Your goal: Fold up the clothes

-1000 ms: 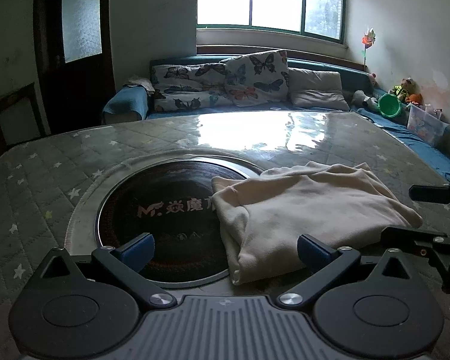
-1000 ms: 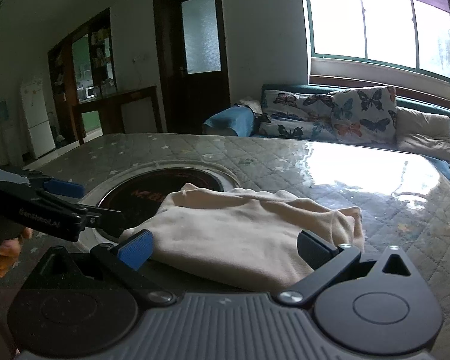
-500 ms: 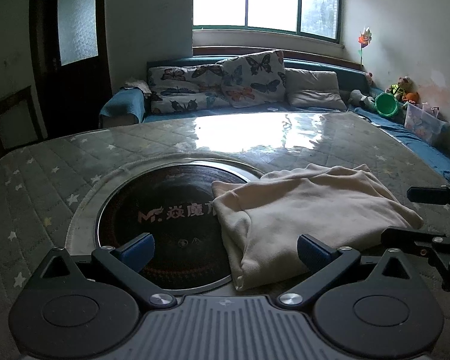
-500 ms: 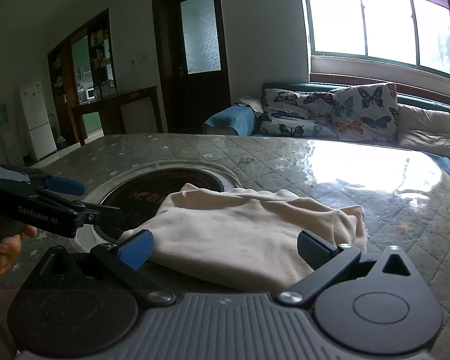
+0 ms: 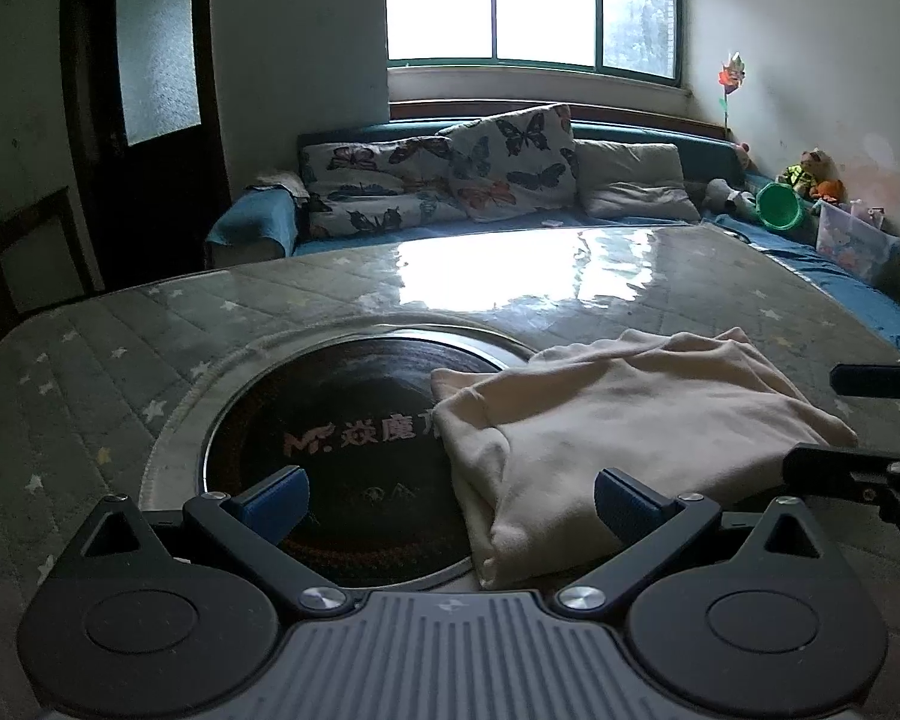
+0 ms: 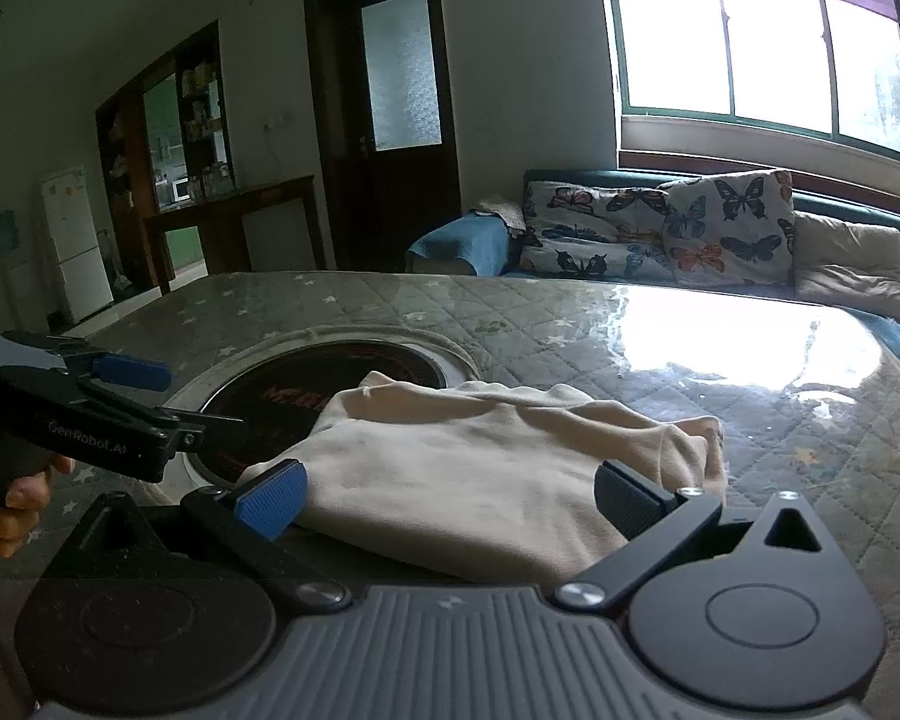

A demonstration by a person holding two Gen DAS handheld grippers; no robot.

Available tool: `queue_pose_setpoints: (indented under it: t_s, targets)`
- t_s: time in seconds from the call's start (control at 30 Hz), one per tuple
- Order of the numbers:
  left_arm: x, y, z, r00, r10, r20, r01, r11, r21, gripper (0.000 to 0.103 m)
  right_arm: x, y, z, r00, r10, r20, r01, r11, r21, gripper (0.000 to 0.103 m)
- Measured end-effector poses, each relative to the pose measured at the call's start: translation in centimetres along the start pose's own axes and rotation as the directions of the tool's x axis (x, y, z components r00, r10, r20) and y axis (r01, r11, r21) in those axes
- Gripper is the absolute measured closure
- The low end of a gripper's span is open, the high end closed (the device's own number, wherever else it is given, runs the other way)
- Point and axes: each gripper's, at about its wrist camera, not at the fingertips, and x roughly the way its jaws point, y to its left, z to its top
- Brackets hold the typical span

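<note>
A cream garment (image 5: 618,420) lies folded into a thick rectangle on the quilted table (image 5: 270,300), its left edge overlapping the round dark hotplate (image 5: 342,438). My left gripper (image 5: 450,495) hovers open just short of the garment's near left corner, holding nothing. The right gripper (image 6: 450,495) is open too, its fingers spread over the garment (image 6: 480,468) near its front edge, not clamped on it. Each gripper shows in the other's view: the right one (image 5: 870,420) at the garment's right end, the left one (image 6: 168,396) held by a hand (image 6: 6,510).
A blue sofa with butterfly cushions (image 5: 450,180) runs along the far side under the window. Toys and a green bucket (image 5: 780,207) sit at the far right. A dark door (image 6: 390,120) and a sideboard (image 6: 234,222) stand at the back left.
Both grippers have drawn back and risen slightly from the garment. They stay open, and the garment has not moved.
</note>
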Motion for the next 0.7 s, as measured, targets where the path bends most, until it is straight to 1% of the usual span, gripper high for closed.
queue_pose_setpoints:
  t_s: [0.43, 0.7]
  targets:
    - [-0.04, 0.10, 0.41, 1.000, -0.020, -0.018, 0.020, 1.000, 0.005, 0.000, -0.07, -0.19, -0.01, 1.000, 0.016, 0.013, -0.016, 1.000, 0.016, 0.000]
    - [0.09, 0.07, 0.50, 0.999, -0.025, -0.023, 0.026, 1.000, 0.007, 0.000, -0.22, -0.32, 0.08, 1.000, 0.008, 0.019, -0.008, 1.000, 0.015, 0.000]
